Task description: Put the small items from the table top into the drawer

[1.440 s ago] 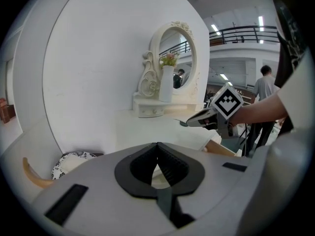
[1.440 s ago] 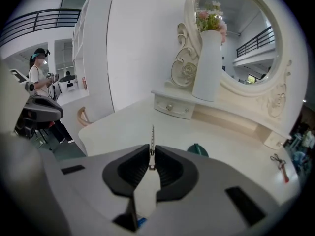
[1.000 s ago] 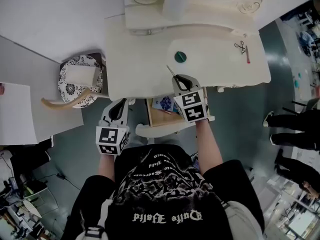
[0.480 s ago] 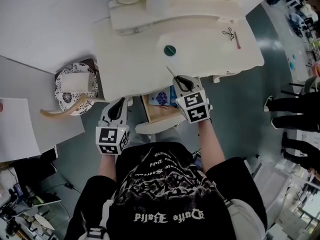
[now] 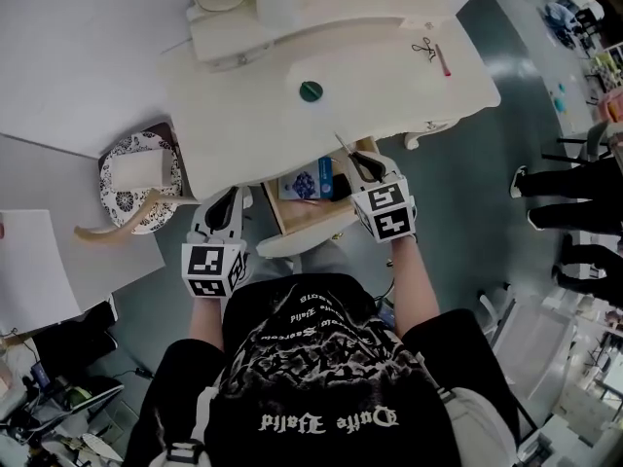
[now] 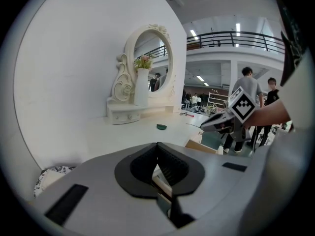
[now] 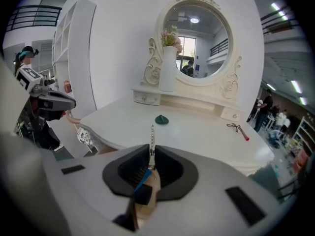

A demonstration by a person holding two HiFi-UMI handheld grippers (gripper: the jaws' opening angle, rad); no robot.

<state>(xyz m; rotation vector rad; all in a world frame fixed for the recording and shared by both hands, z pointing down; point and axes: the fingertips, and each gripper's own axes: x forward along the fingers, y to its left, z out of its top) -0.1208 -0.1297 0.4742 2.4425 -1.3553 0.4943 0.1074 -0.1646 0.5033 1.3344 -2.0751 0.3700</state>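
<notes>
My right gripper (image 5: 362, 161) (image 7: 151, 154) is shut on a thin metal tool (image 5: 343, 146) (image 7: 152, 137) whose tip sticks out forward. It hovers at the table's front edge, above the right part of the open wooden drawer (image 5: 292, 224). A blue packet (image 5: 305, 184) and a dark item (image 5: 341, 183) lie in the drawer. On the white table top (image 5: 253, 125) lie a green round lid (image 5: 311, 90) (image 7: 162, 119), small scissors (image 5: 424, 46) (image 7: 233, 126) and a red pen (image 5: 444, 62) (image 7: 244, 133). My left gripper (image 5: 231, 198) (image 6: 158, 154) is shut, holds nothing, and sits left of the drawer.
An ornate mirror stand (image 5: 292, 8) (image 7: 197, 38) with a vase (image 7: 168, 68) fills the table's back. A patterned plate with a white box (image 5: 139, 168) stands to the left. People stand on the floor at the right (image 5: 574, 222).
My right gripper has carried the metal tool rightward along the table's front edge, away from the green lid and over the drawer. The left gripper has stayed in place.
</notes>
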